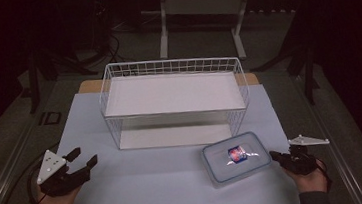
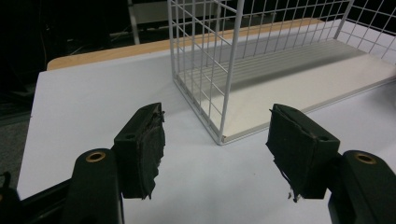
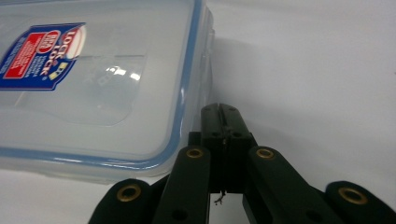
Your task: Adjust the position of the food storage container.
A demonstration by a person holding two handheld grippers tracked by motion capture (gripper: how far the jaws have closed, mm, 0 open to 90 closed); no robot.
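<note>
A clear plastic food container (image 1: 235,157) with a blue-rimmed lid and a red and blue label lies on the table at the front right. My right gripper (image 1: 274,155) sits just to its right, jaws pressed together with nothing between them. In the right gripper view, the shut tips (image 3: 222,112) rest right beside the container's (image 3: 93,84) side edge. My left gripper (image 1: 84,159) rests at the front left, open and holding nothing. In the left gripper view, its gripper (image 2: 217,149) faces the near corner of a white wire basket (image 2: 219,70).
The white wire basket (image 1: 173,97), lying on its side with its open face toward me, stands mid-table on a pale mat (image 1: 167,183). A wooden table edge (image 1: 89,85) shows behind it. Dark floor and a desk frame (image 1: 200,9) lie beyond.
</note>
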